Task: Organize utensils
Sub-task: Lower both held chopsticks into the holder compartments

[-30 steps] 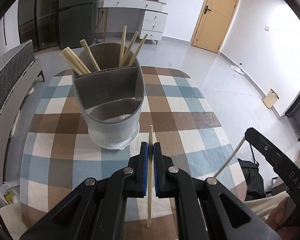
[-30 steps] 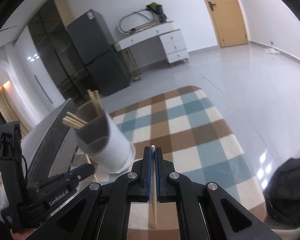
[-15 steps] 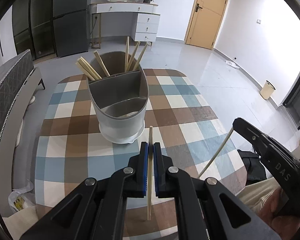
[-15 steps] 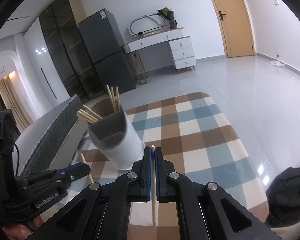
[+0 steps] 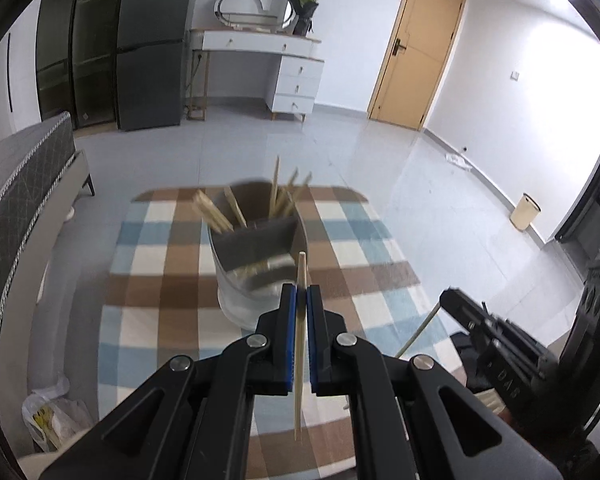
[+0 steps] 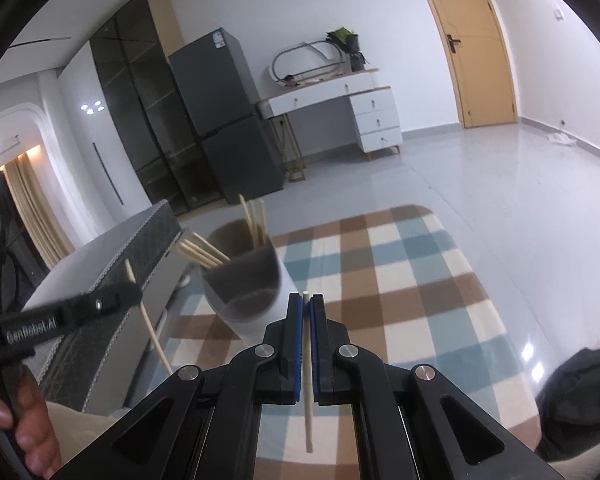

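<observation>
While each hand-held gripper (image 5: 299, 300) (image 6: 307, 307) clamps a chopstick (image 5: 299, 344) (image 6: 308, 380), the checked tablecloth (image 5: 148, 320) fronts a tiled floor (image 5: 380, 160).

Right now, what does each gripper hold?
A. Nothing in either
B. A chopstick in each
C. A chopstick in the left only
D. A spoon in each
B. The left gripper is shut on one chopstick, and the right gripper is shut on another chopstick, both short of the holder.

Open air above checked table (image 5: 148, 320); only grey holder (image 5: 256, 256) with upright chopsticks (image 5: 276, 188) blocking centre.
</observation>
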Motion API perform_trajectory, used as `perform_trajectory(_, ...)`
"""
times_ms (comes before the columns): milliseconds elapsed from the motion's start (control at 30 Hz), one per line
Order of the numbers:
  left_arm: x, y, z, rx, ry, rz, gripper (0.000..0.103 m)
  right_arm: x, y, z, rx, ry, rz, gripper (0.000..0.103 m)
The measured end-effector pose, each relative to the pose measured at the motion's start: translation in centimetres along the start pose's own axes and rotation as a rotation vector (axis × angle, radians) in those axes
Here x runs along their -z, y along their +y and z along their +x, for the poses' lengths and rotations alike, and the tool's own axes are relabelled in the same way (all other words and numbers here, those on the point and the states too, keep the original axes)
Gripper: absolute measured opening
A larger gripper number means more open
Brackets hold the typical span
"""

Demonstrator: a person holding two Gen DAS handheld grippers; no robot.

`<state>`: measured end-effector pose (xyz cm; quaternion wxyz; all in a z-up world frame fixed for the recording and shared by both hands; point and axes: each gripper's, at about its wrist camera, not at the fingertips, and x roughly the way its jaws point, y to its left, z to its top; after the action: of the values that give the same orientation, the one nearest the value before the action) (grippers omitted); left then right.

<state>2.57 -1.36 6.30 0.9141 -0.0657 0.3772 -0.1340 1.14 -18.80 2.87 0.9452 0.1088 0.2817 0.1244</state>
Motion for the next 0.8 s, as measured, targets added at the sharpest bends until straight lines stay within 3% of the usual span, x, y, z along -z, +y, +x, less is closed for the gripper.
perform_trajectory(400,-5.9,2.8,-0.2,0.048,-0.059,-0.061,0.001,-7.2,4.5,0.9,-0.072,-0.087,-0.091,0.003)
perform_trajectory(800,-11.7,7.2,0.8,0.058,-0.138,-0.158,0.001,-14.8,8.6,5.0,-0.148,-0.162,-0.164,0.003)
